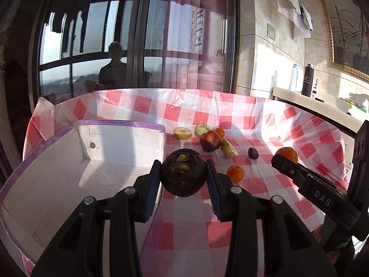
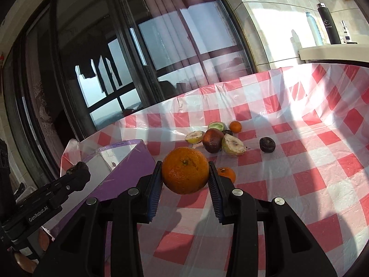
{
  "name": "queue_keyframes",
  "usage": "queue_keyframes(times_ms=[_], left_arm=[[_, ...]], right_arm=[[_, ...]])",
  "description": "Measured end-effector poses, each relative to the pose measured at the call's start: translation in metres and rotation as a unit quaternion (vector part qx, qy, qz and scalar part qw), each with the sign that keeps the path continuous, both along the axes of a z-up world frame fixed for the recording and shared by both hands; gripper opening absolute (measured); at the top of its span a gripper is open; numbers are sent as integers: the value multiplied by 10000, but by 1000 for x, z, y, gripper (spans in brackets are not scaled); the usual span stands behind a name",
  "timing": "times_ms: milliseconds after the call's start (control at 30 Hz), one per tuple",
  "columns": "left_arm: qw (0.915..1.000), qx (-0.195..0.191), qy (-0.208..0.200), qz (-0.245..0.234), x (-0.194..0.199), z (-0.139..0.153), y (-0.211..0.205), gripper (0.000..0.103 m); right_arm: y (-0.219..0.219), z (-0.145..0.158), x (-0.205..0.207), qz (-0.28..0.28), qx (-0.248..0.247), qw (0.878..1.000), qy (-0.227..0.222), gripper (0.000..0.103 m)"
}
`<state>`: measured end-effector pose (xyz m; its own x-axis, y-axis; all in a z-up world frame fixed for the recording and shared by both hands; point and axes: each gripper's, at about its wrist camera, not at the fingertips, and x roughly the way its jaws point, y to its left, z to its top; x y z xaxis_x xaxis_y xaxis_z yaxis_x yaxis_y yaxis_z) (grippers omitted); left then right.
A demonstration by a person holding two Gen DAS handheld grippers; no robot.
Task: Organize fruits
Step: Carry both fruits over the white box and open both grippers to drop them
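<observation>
Fruits gripped in both my grippers, above the checked cloth.

My left gripper point(image 1: 183, 176) clamped a dark fruit point(image 1: 182, 172) beside the white box point(image 1: 120, 143); my right gripper point(image 2: 185, 174) clamped an orange point(image 2: 185, 170). Loose fruits point(image 1: 209, 140) lay at one o'clock.

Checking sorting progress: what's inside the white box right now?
No fruit shows inside the box: just bare white walls, floor and a small round mark. The left gripper, holding a dark fruit, covers the near right corner.
</observation>
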<state>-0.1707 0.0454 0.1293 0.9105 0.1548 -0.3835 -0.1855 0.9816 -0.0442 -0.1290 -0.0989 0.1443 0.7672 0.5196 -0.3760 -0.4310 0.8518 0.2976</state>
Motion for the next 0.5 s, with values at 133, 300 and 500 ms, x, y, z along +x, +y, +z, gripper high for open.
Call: queue_keyframes(times_ms=[133, 300, 500], left_arm=[[9995, 78, -95, 290, -16, 5, 19, 39], [9966, 14, -216, 794, -35, 4, 54, 39], [9908, -220, -93, 1336, -48, -2, 99, 39]], right_arm=[[38, 5, -15, 436, -170, 9989, -68, 38], [82, 8, -28, 905, -363, 9952, -128, 39], [135, 12, -33, 1365, -602, 9886, -197, 39]])
